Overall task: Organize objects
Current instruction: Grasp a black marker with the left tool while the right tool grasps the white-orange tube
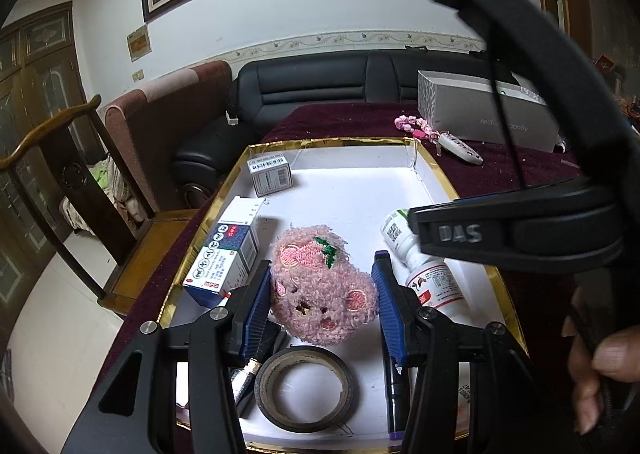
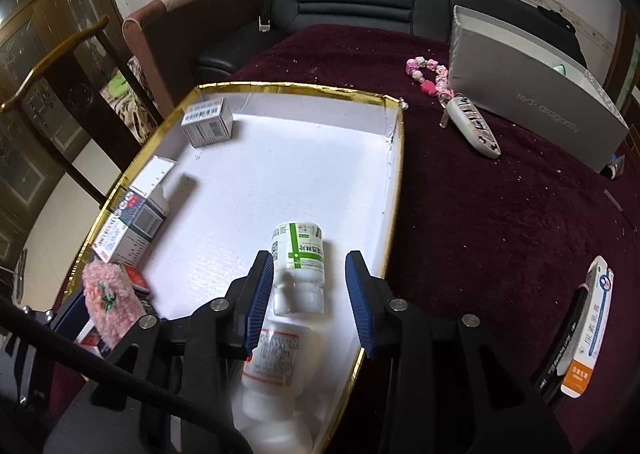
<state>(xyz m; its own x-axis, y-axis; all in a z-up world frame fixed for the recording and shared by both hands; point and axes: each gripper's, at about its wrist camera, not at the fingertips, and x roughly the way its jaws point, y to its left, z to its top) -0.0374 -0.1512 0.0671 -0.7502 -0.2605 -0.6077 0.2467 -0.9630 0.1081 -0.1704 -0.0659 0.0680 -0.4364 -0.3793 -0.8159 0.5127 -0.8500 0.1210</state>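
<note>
A white tray with a gold rim (image 1: 360,181) (image 2: 320,141) lies on the maroon table. My left gripper (image 1: 320,294) is open around a pink fluffy plush (image 1: 320,286) that rests in the tray; the plush also shows in the right wrist view (image 2: 110,306). My right gripper (image 2: 310,294) is open above two white pill bottles (image 2: 300,254) (image 2: 272,366) lying in the tray. The bottles (image 1: 424,270) also show in the left wrist view, under the right gripper's body (image 1: 520,230). A black tape roll (image 1: 306,388), a battery (image 1: 244,378) and a black pen (image 1: 394,386) lie below the left fingers.
Two medicine boxes sit in the tray: a small grey one (image 1: 270,173) (image 2: 206,121) and a blue-white one (image 1: 226,258) (image 2: 132,221). On the cloth lie a pink bead chain with a key fob (image 2: 472,121), a grey shoe box (image 2: 536,101) and a flat orange-white pack (image 2: 588,330).
</note>
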